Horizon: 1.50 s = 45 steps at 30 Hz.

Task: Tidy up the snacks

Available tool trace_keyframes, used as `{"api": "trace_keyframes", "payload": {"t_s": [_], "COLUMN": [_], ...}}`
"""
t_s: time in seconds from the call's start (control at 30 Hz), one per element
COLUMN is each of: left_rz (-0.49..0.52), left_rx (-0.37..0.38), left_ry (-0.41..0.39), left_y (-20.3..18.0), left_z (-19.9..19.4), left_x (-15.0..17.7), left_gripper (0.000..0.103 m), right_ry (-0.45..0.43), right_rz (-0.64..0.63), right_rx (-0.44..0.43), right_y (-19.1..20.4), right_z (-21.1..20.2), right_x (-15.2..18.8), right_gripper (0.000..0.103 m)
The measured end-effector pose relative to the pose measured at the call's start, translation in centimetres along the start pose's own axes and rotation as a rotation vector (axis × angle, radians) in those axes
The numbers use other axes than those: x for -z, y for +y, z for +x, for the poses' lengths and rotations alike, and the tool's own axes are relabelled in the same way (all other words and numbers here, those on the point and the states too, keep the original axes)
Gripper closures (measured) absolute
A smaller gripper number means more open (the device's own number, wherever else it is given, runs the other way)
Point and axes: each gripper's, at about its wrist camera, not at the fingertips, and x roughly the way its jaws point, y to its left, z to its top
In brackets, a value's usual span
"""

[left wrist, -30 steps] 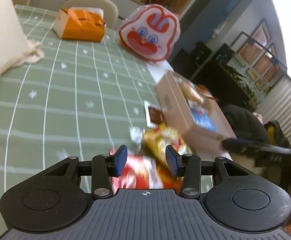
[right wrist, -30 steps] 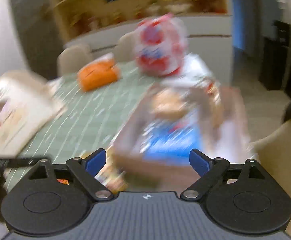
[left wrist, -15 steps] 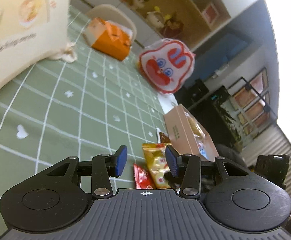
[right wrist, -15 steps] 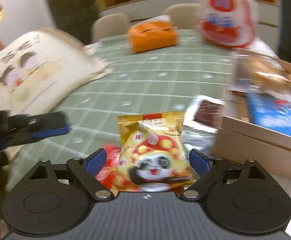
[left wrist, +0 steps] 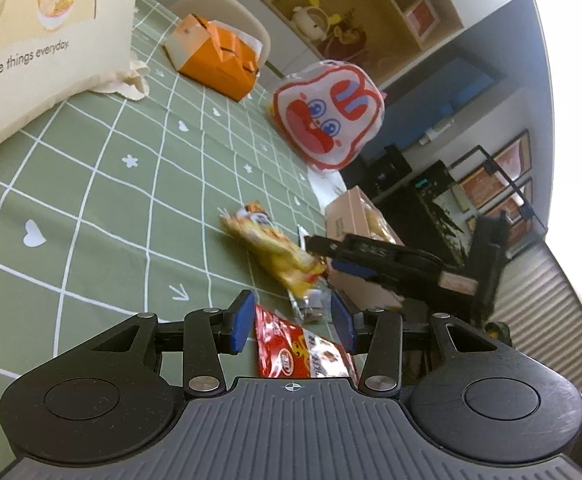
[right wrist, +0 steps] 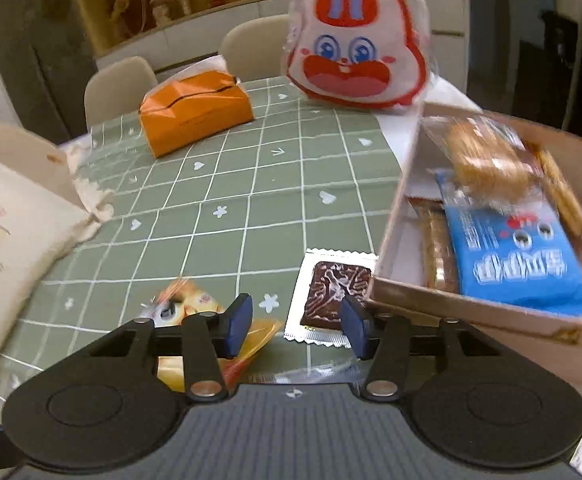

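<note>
While the left gripper [left wrist: 293, 322] points out low over the green checked tablecloth [left wrist: 91, 200], its blue pads stand apart with nothing pressed between them; a red snack packet [left wrist: 299, 354] lies flat on the cloth below the gap. The right gripper [right wrist: 297, 320] tilts down more steeply near the table's right edge, and its jaws are closing with no pad yet on anything; the clear-wrapped chocolate biscuit [right wrist: 333, 294] lies on the cloth just ahead of the gap. In the left view its dark finger reaches in from the right, just beside the yellow snack bag [left wrist: 273, 250], though I cannot tell whether they touch.

At the left edge lies a cream cloth bag [right wrist: 7, 216] printed with bowls of food. Toward the far edge sits an orange tissue box [right wrist: 195, 110], and at the far right corner a rabbit-face bag [right wrist: 357, 46] stands upright. Along the right edge rests an open cardboard box [right wrist: 487, 312]; it holds a blue packet [right wrist: 519, 264], a clear bag of golden pastries [right wrist: 487, 160], and a brown wrapped bar against its left wall.

The yellow bag lies crumpled, partly under the right gripper's left finger.
</note>
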Motion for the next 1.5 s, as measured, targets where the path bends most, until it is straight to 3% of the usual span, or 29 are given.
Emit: {"api": "trace_keyframes", "payload": {"t_s": [0.17, 0.23, 0.33, 0.6, 0.8, 0.93, 1.1, 1.23, 1.3, 1.37, 1.43, 1.5], "left_rz": [0.012, 0.003, -0.018, -0.005, -0.032, -0.031, -0.020, -0.023, -0.012, 0.016, 0.064, 0.096], "left_rx": [-0.003, -0.002, 0.003, 0.022, 0.007, 0.019, 0.014, 0.002, -0.003, -0.008, -0.019, -0.044], "left_ry": [0.004, 0.012, 0.017, 0.022, 0.028, 0.029, 0.041, 0.047, 0.052, 0.055, 0.046, 0.035], "left_y": [-0.2, 0.1, 0.3, -0.1, 0.6, 0.5, 0.4, 0.6, 0.6, 0.3, -0.2, -0.7], "left_z": [0.2, 0.3, 0.2, 0.1, 0.3, 0.2, 0.5, 0.8, 1.0, 1.4, 1.9, 2.3], "left_x": [0.1, 0.1, -0.1, 0.1, 0.0, 0.0, 0.1, 0.2, 0.2, 0.4, 0.5, 0.6], "left_gripper": [0.056, 0.056, 0.056, 0.056, 0.056, 0.056, 0.056, 0.056, 0.056, 0.056, 0.056, 0.056], "right_ry": [0.012, 0.035, 0.046, 0.090, 0.137, 0.126, 0.142, 0.209, 0.178, 0.086, -0.038, -0.166], "right_rz": [-0.168, -0.232, -0.363, -0.618, -0.685, -0.686, -0.620, -0.481, -0.417, -0.394, -0.359, -0.278], "right_rx": [0.135, 0.209, 0.333, 0.489, 0.593, 0.506, 0.319, 0.027, -0.057, -0.027, 0.031, 0.086], "right_y": [3.6, 4.5, 5.7, 7.5, 8.0, 8.0, 7.4, 5.3, 3.6, 2.4, 0.8, -0.9], "right_z": [3.2, 5.2, 7.4, 10.5, 13.6, 11.3, 5.6, 0.1, -2.5, -4.4, -5.7, -6.0], "right_x": [-2.4, -3.9, -5.1, -4.8, -5.5, -4.0, -0.6, 1.8, 2.6, 3.1, 2.7, 1.6], "right_gripper": [0.059, 0.076, 0.089, 0.092, 0.092, 0.092, 0.092, 0.091, 0.090, 0.078, 0.051, 0.041]}}
